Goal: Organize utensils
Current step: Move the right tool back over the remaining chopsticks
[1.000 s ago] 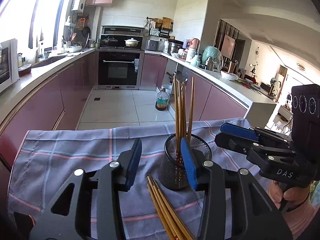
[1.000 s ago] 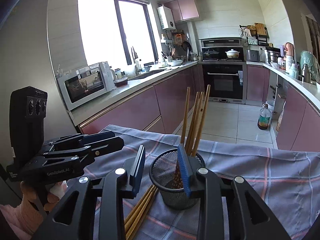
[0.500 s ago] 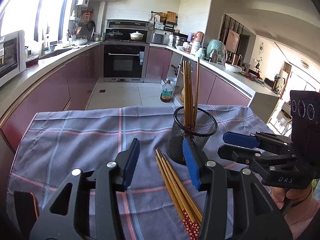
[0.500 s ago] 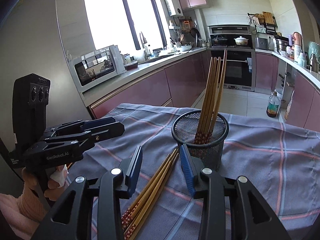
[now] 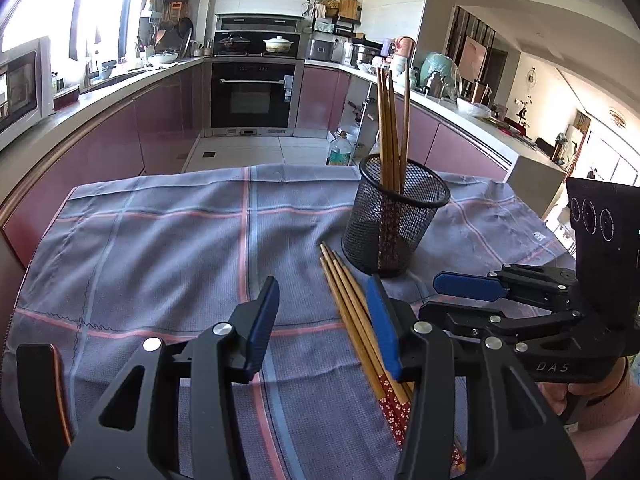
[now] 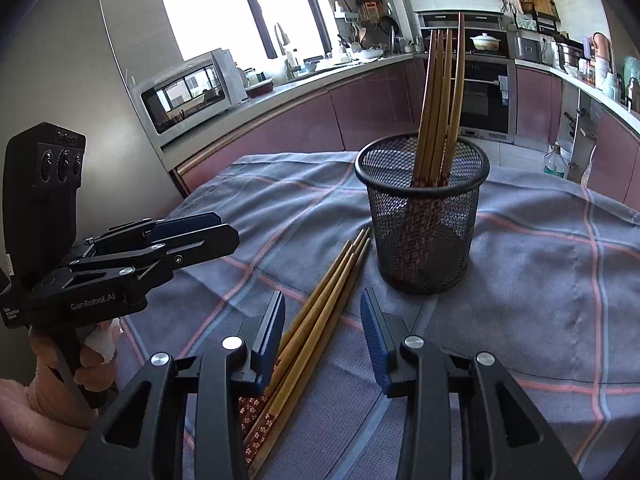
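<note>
Both sets of tongs hanging wide apart, gripping nothing. Right tongs (image 6: 322, 332) hovering directly over the loose chopsticks (image 6: 320, 300), which are lying flat on the cloth-covered desk (image 6: 540, 280) just beside the mesh holder (image 6: 422, 220). Long axis running from the patterned handle ends, near and under the right tongs' left finger, up toward the tapered tips that are nearly touching the holder's base. Bundle sitting inside the gap but off-centre, crowding the left finger. Left tongs (image 5: 322, 324) straddling bare cloth, the same chopsticks lying just under the right-hand finger there, so less well lined up. Standing chopsticks (image 6: 438, 100) leaning upright inside the holder already. Judging the right hand better placed: calling for a slight shift leftward, lowering across the shafts, then closing on one or a pair.
</note>
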Available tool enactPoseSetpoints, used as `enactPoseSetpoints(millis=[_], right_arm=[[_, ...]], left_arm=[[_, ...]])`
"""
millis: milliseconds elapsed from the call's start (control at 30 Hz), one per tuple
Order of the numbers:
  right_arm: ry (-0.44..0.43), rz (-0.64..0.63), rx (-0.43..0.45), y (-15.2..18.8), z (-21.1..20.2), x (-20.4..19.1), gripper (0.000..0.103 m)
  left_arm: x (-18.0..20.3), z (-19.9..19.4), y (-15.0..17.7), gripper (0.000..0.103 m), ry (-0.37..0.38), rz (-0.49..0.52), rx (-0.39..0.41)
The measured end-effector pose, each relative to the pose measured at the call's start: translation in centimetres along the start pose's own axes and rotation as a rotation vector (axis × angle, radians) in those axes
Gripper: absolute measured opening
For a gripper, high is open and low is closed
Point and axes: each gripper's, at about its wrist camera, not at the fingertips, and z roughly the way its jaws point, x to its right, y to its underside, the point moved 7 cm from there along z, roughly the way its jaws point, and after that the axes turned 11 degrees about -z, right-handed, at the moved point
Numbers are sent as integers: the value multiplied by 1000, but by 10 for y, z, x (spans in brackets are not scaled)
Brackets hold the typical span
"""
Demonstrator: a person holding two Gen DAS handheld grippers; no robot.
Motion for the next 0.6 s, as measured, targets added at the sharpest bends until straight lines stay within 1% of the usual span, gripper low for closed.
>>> enactPoseSetpoints(millis=[300,600], right_arm=[[-2,39,-75,22,17,3,36],[37,21,-126,30,30,2,35]], left_arm=[[9,20,24,45,-4,30,-67],[10,41,43,45,-27,53,-132]])
